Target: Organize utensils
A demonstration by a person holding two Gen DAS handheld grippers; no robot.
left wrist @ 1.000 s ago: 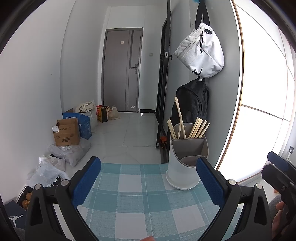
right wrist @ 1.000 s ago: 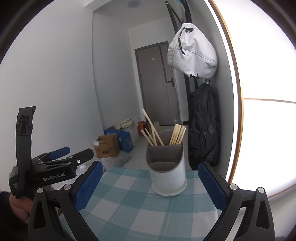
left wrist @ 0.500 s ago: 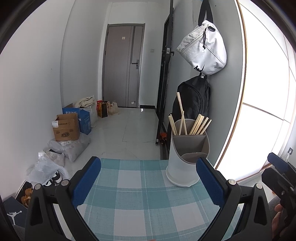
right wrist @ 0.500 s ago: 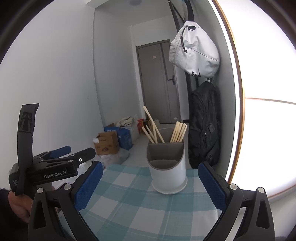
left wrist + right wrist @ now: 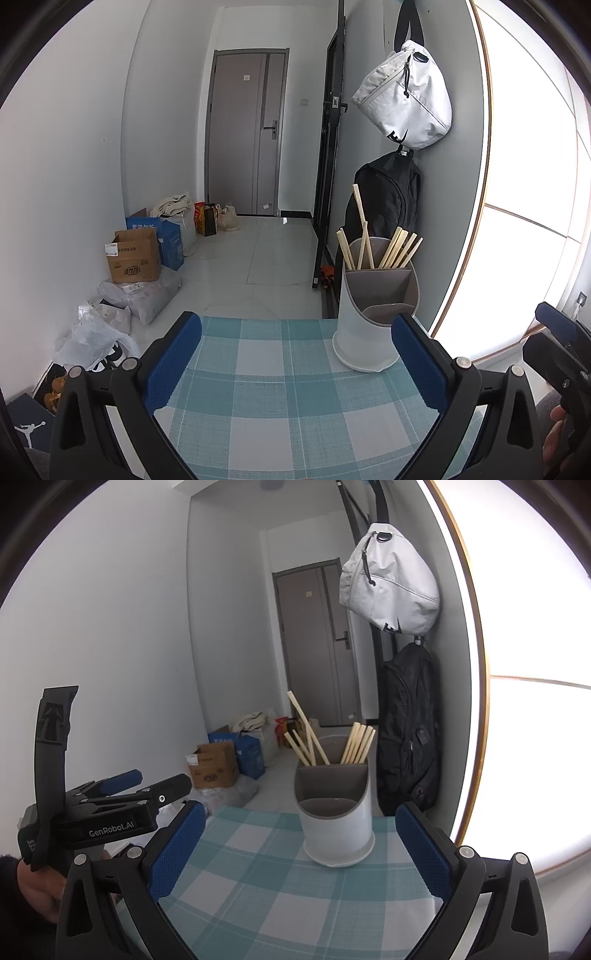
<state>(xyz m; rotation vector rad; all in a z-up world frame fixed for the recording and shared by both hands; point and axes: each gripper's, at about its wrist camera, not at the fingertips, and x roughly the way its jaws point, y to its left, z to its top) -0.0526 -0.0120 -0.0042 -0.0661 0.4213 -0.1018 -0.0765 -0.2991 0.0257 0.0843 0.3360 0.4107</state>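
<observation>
A white utensil holder (image 5: pixel 369 332) with a grey insert stands upright on the teal checked tablecloth (image 5: pixel 288 413), near the far right corner. Several wooden chopsticks (image 5: pixel 399 247) stick out of its back compartment; the front compartment looks empty. My left gripper (image 5: pixel 295 360) is open, short of the holder, with nothing between its blue pads (image 5: pixel 173 358). In the right wrist view the holder (image 5: pixel 336 830) and its chopsticks (image 5: pixel 356 744) sit ahead of my right gripper (image 5: pixel 301 849), which is open and empty. The left gripper (image 5: pixel 160 778) hovers off the table's left side.
A white bag (image 5: pixel 406 103) and a black backpack (image 5: pixel 388 199) hang on the wall just behind the holder. Boxes (image 5: pixel 135 254) and plastic bags (image 5: pixel 92 339) lie on the floor to the left. The right gripper (image 5: pixel 535 326) shows at the right edge, with a bright window behind it.
Both views have shifted only slightly. The holder and chopsticks stay put, and both grippers remain open and empty.
</observation>
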